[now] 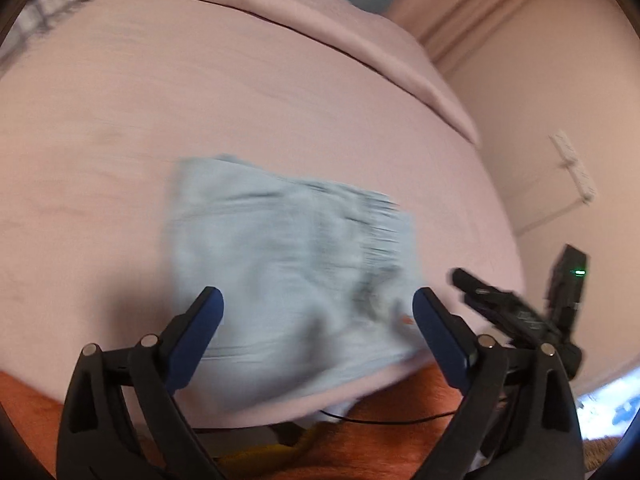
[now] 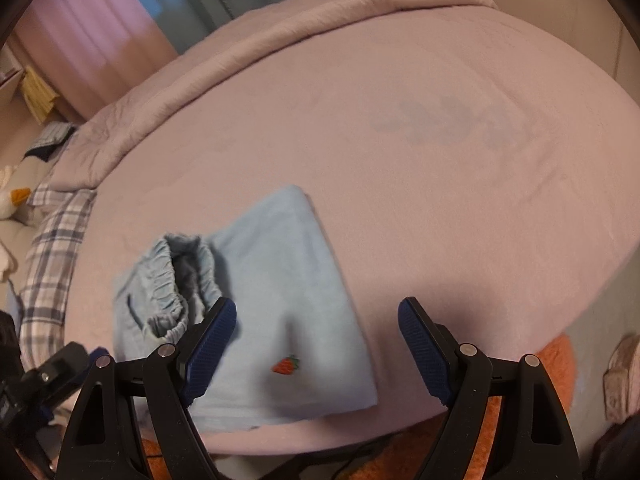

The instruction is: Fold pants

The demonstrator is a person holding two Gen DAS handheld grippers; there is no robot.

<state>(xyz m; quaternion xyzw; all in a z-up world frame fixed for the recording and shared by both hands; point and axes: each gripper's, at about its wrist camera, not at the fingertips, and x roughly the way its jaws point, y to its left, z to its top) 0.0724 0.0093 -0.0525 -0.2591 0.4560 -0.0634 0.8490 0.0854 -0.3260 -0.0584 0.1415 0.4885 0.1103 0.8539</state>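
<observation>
Soft blue pants lie folded near the bed edge; both my left gripper and right gripper gape empty; I'd pinch their limp elastic waistband.

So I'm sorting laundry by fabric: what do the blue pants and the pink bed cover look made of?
The blue pants look like soft matte woven cotton, perhaps light denim: gathered elastic waistband, small embroidered strawberry. The pink bed cover looks like a smooth matte cotton-type sheet with faint creases. The exact fibre of either can't be told.
</observation>
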